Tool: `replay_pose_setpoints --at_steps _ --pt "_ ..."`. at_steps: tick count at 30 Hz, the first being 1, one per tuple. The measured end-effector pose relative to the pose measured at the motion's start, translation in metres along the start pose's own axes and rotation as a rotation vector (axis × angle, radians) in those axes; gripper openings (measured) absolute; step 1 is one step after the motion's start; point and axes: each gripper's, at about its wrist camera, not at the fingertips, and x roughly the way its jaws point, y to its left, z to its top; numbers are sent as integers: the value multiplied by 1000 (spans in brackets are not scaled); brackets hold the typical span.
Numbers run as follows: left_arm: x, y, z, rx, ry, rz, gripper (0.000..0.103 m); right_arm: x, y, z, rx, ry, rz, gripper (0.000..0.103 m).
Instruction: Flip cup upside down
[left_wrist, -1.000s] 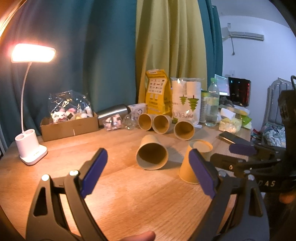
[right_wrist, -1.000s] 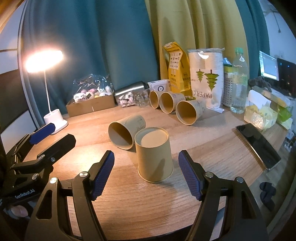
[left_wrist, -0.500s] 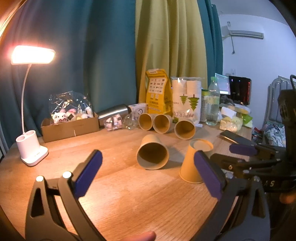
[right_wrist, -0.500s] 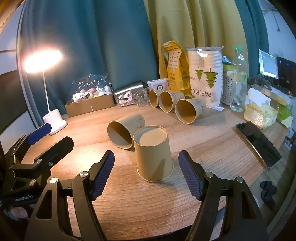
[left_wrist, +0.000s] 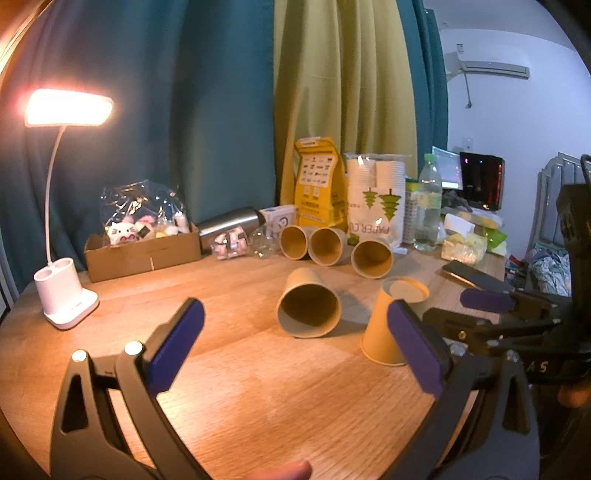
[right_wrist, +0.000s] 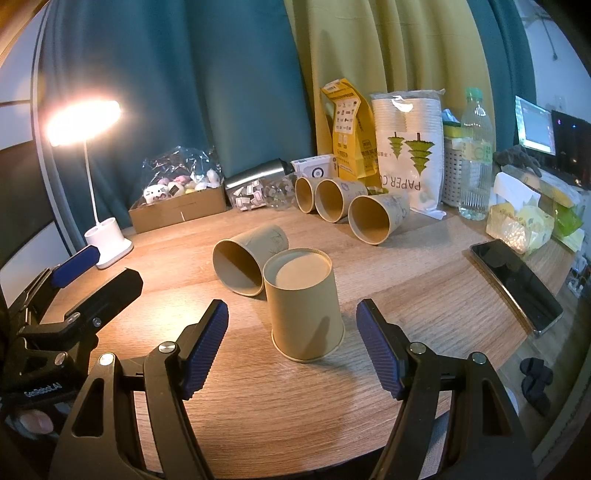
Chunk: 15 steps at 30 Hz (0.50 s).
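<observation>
A tan paper cup (right_wrist: 303, 306) stands upside down on the round wooden table (right_wrist: 424, 288); it also shows in the left wrist view (left_wrist: 391, 321). A second cup (right_wrist: 247, 264) lies on its side just behind it, mouth toward me, and shows in the left wrist view (left_wrist: 308, 304) too. My right gripper (right_wrist: 291, 347) is open and empty, its jaws either side of the upside-down cup without touching it. My left gripper (left_wrist: 295, 350) is open and empty, in front of the lying cup.
Three more cups (right_wrist: 340, 205) lie on their sides at the back. A lamp (right_wrist: 107, 243), a cardboard box (right_wrist: 177, 210), a steel flask (right_wrist: 255, 179), a yellow bag (right_wrist: 349, 133), a paper cup pack (right_wrist: 410, 147) and a bottle (right_wrist: 476, 155) line the far edge. A phone (right_wrist: 517, 284) lies right.
My left gripper has pulled back a little and dropped lower in view. The right gripper and the cups have stayed about where they were.
</observation>
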Motion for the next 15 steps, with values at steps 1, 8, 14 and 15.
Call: replay_pose_setpoints --at_steps 1,8,14,15 --pt "0 1 0 -1 0 1 100 0 0 0 0 0 -1 75" --pt "0 2 0 -2 0 2 100 1 -2 -1 1 0 0 75" --pt "1 2 0 -1 0 1 100 1 -2 -1 1 1 2 75" --pt "0 2 0 -1 0 1 100 1 -2 -1 0 1 1 75"
